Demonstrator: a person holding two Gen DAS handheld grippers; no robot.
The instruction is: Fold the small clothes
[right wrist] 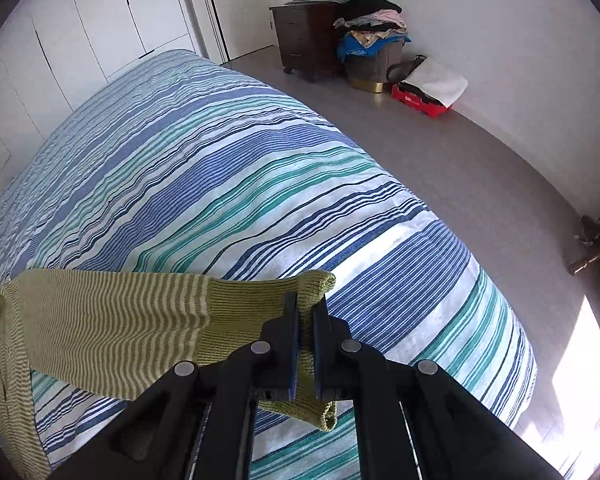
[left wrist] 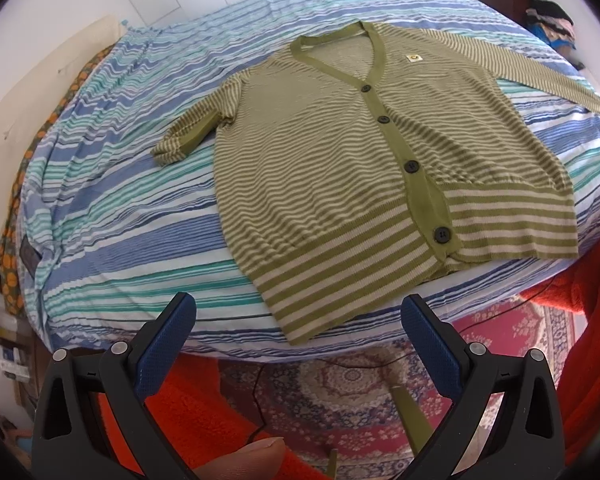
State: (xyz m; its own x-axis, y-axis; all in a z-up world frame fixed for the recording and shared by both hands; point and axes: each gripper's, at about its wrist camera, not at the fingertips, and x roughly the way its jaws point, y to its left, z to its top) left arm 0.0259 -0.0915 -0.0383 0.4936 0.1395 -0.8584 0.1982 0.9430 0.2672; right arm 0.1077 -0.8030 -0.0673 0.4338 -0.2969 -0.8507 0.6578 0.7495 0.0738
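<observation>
A green and cream striped cardigan [left wrist: 340, 152] lies flat, buttoned, on the striped bed [left wrist: 120, 208], its hem near the bed's front edge. Its left sleeve [left wrist: 188, 132] is folded short beside the body. Its right sleeve [left wrist: 540, 68] stretches out to the right. My left gripper [left wrist: 298, 312] is open and empty, just in front of the hem, over the bed edge. My right gripper [right wrist: 306, 308] is shut on the green ribbed cuff [right wrist: 260, 300] of the right sleeve [right wrist: 112, 320], holding it just above the bedcover [right wrist: 260, 184].
A patterned red rug [left wrist: 340, 384] and orange-red fabric [left wrist: 188, 412] lie below the bed's front edge. A dark cabinet [right wrist: 304, 36], a basket piled with clothes [right wrist: 372, 40] and a red box [right wrist: 420, 98] stand by the far wall. Grey floor [right wrist: 480, 168] runs right of the bed.
</observation>
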